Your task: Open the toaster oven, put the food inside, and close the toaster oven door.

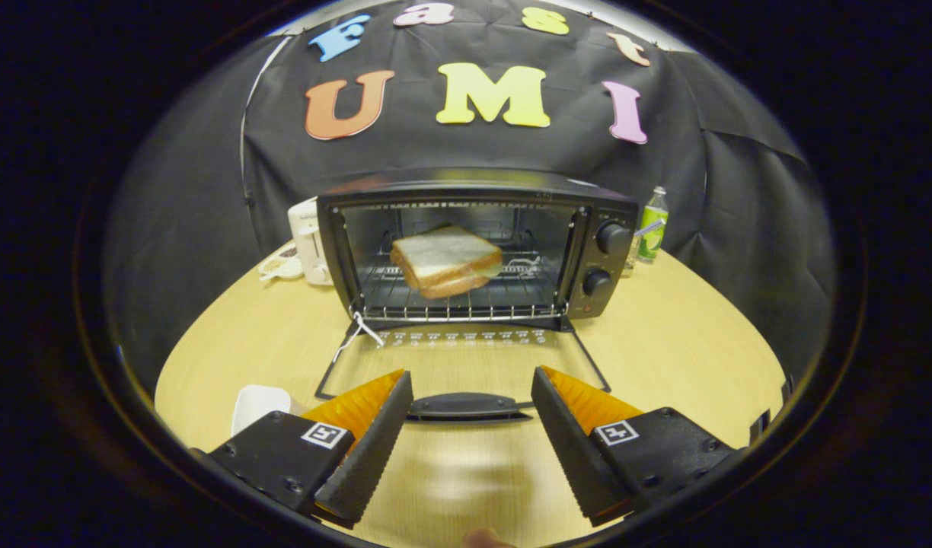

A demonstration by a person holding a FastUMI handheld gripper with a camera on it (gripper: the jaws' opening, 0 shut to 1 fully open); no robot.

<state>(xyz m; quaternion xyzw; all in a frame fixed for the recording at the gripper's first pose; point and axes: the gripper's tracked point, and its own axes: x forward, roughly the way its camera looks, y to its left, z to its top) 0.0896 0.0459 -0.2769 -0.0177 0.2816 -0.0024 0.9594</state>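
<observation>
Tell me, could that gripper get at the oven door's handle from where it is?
Probably yes. The gripper is open, and the door handle lies between its fingertips with nothing in between.

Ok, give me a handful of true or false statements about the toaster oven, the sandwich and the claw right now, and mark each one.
1. The toaster oven door is folded down open. True.
2. The sandwich lies on the table. False: it sits on the rack inside the oven.
3. The claw is shut on the door handle. False: its fingers are spread, the handle between them.
4. A green bottle stands beside the oven's knob side. True.
</observation>
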